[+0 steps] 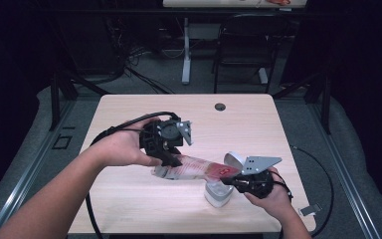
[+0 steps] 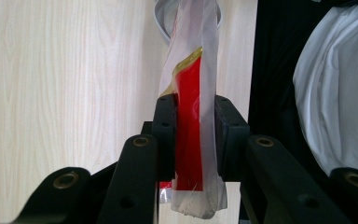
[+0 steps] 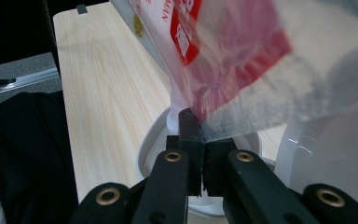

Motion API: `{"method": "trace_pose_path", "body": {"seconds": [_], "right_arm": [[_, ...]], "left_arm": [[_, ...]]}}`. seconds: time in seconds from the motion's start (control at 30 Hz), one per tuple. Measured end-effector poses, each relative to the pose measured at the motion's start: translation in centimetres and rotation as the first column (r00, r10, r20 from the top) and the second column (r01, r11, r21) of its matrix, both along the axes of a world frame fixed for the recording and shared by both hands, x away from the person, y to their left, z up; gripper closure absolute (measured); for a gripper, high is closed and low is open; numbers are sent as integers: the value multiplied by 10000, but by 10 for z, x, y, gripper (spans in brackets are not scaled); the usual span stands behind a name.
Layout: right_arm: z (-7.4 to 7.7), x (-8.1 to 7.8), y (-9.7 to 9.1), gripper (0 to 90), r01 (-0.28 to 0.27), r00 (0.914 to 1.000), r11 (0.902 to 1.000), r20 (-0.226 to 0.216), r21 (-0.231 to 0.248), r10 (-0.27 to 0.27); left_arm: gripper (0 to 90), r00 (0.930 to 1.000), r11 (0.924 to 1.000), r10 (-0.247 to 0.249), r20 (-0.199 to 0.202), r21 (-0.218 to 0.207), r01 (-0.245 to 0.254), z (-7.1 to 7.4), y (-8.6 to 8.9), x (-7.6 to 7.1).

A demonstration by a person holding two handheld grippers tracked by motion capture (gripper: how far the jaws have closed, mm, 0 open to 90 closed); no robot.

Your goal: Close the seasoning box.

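The left gripper [image 1: 175,158] is clamped on one end of a clear plastic pouch with red print [image 1: 194,169], which it holds off the table. In the left gripper view its 2 black jaws press flat against both faces of the pouch [image 2: 193,135], with the sealed bottom edge poking out just behind them. The right gripper [image 1: 238,180] is pinched tight on the opposite end; in the right gripper view its jaws meet with a corner of the pouch [image 3: 242,60] caught between them, and the film fans out above in red and white with a pale powdery fill.

The pouch stretches nearly level between both grippers, tilting slightly down toward the right one, above the front right part of the light wooden table [image 1: 129,199]. Directly under the right end stands a white container [image 1: 217,195], its hinged lid [image 1: 234,160] flipped up behind the pouch. In the right gripper view the container's round open rim [image 3: 151,140] lies just below the jaws. A small round grommet [image 1: 220,106] sits near the table's far edge, well apart from the work.
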State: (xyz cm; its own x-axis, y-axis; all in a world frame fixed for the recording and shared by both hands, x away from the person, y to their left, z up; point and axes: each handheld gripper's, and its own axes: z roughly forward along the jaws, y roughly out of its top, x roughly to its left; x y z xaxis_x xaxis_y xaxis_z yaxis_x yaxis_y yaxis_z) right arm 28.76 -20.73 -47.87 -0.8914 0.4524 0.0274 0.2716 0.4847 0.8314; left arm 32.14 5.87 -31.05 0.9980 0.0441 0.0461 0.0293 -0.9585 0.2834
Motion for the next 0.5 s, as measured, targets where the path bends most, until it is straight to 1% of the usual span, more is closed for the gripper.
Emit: {"method": "trace_pose_path", "body": {"seconds": [0.5], "right_arm": [[0, 1, -1, 893, 15, 10000, 10000, 10, -27, -15]], "left_arm": [[737, 10000, 10000, -61, -59, 37, 62, 1, -2, 1]]}}
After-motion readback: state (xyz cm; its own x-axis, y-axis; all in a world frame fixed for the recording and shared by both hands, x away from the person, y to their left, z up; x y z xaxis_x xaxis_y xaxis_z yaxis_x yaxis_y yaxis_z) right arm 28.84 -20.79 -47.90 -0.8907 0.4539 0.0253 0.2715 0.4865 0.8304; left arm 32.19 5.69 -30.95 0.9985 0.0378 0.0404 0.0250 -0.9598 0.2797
